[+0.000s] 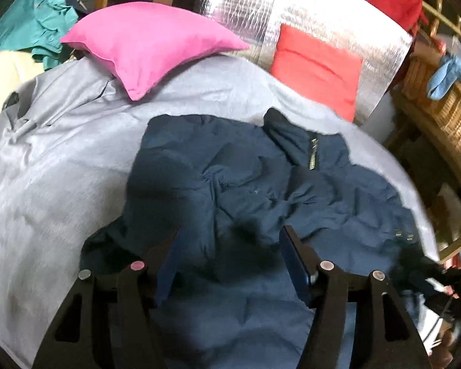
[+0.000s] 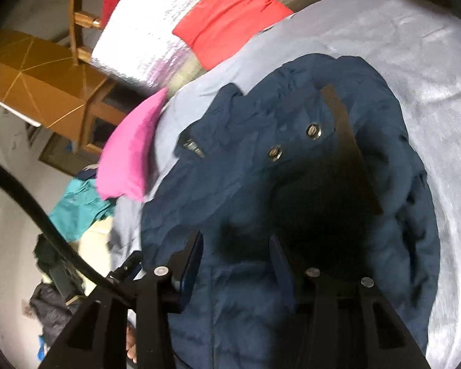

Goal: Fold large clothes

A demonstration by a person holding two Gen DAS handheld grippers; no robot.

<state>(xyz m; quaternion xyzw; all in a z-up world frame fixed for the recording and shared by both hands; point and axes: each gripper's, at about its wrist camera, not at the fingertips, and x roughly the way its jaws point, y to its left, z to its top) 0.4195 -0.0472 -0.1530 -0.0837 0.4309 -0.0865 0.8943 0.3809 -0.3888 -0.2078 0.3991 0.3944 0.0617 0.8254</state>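
On the bed: a navy padded jacket (image 1: 230, 178) lies crumpled on a grey bedspread (image 1: 61, 153), collar and zip toward the headboard.
Far left: a pink cushion (image 1: 150, 49) sits on the spread well apart from the jacket; a teal garment (image 1: 37, 21) is heaped beyond it.
Left tool: the left tool (image 1: 230, 246) has its fingers spread, low over the jacket's near part; no cloth looks caught between them.
Right tool: the right tool (image 2: 236, 246) also has its fingers spread, hovering over the jacket near two metal snaps (image 2: 295, 141); whether it touches the cloth cannot be told.
Far right: a red cushion (image 1: 319, 67) leans against a silver sheet (image 1: 322, 15).
Risk, slip: the puffy, slick-looking cloth could slide out of a shallow pinch.
Risk, bunching: creases left unsmoothed would likely give a lumpy, lopsided fold.
Risk, snagging: a fingertip could catch on a snap or the zip (image 1: 313, 153).
Risk, bedspread: a deep bite may gather the spread too.
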